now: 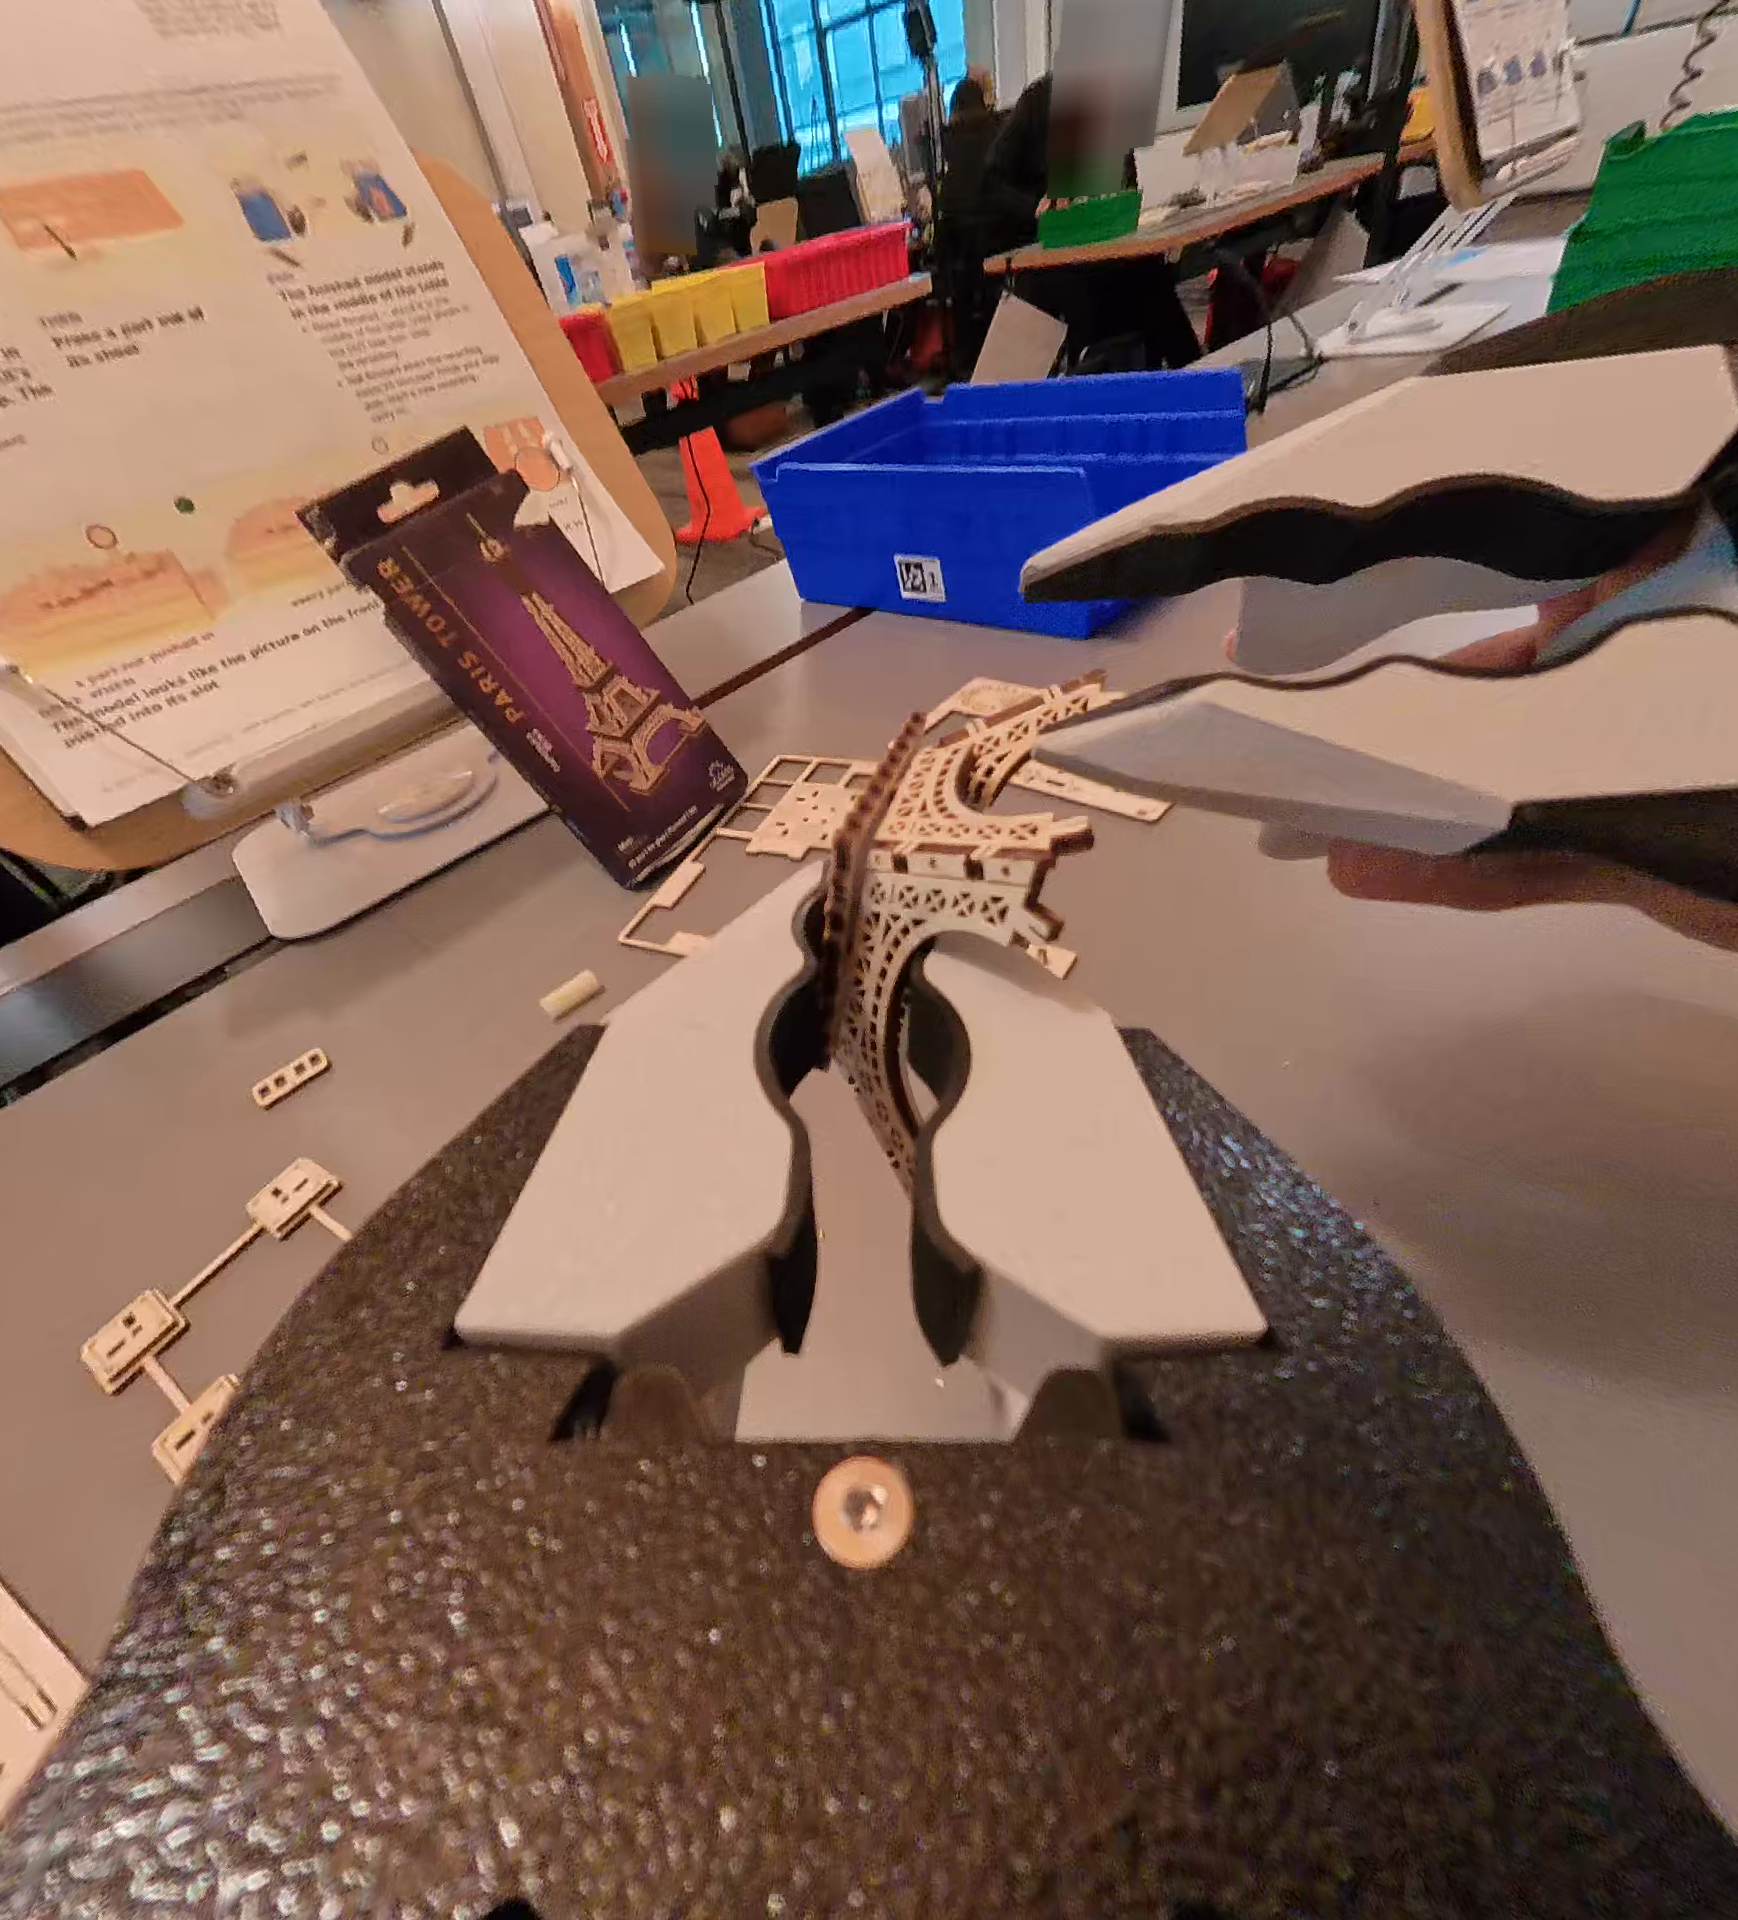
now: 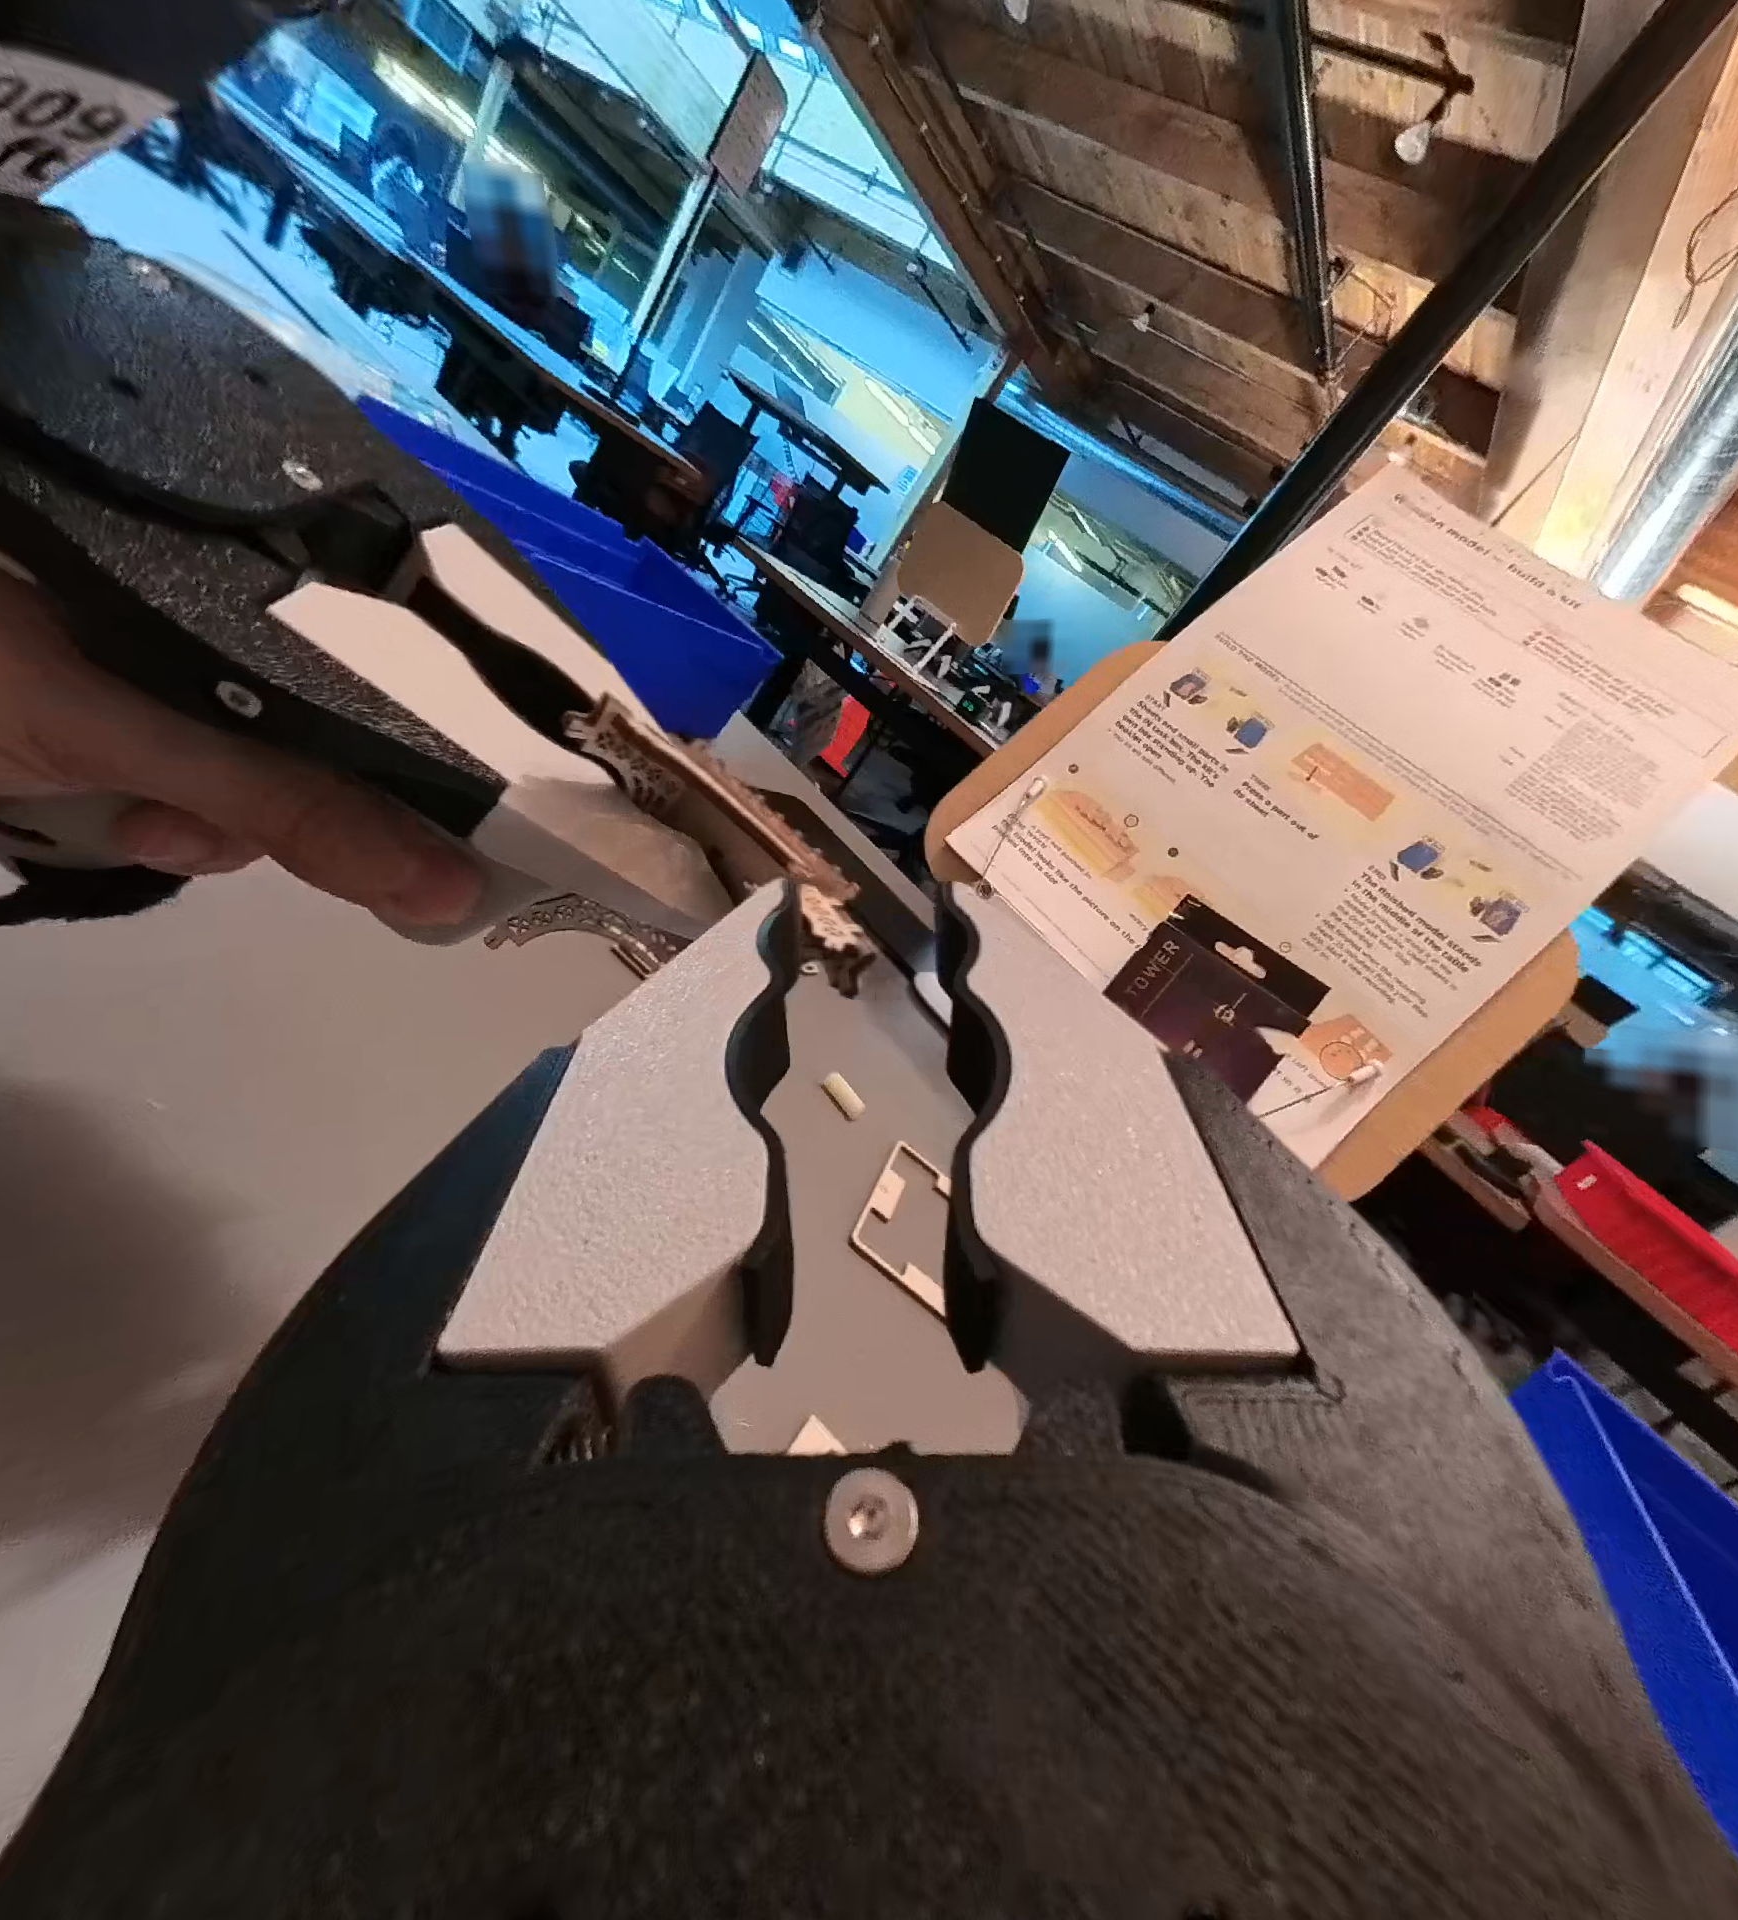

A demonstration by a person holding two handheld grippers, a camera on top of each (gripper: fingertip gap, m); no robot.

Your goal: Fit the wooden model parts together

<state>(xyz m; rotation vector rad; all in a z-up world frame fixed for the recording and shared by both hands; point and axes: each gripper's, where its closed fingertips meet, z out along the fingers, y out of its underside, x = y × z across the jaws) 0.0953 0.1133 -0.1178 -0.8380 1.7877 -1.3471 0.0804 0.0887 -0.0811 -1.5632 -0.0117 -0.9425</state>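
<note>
Two lattice tower sides point(image 1: 922, 894) of the wooden model are held above the grey table point(image 1: 1364, 1143), already joined along one edge so that they meet at an angle. They are pinched between the jaws of the left gripper point(image 1: 870, 940), which are pressed against the lower, narrowing part of the pair. In the right wrist view the same joined piece point(image 2: 699, 790) is seen edge-on, clamped in that gripper with a person's hand point(image 2: 221, 821) around its handle.

The right gripper point(image 1: 1036, 660) is brought in from the side with its jaws spread. Its lower fingertip lies just beside the wide arched end of the piece; whether it touches cannot be told. Nothing is gripped by it, and bare table with scraps shows between its fingers in its own view.

The build is judged to be at an early-to-middle stage: one corner of the tower is made, and the remaining sides and platforms are not yet fitted. A cut-out wooden sheet point(image 1: 813, 810) with lattice parts lies flat behind the held piece. Small square platform pieces on a thin runner point(image 1: 210, 1299) and a short slotted strip point(image 1: 290, 1076) rest near the left edge of the table, well apart from the grippers.

Further out, the purple kit box point(image 1: 553, 675) leans against a stand holding an instruction sheet point(image 1: 169, 312), and a blue bin point(image 1: 1000, 499) sits at the far side.
</note>
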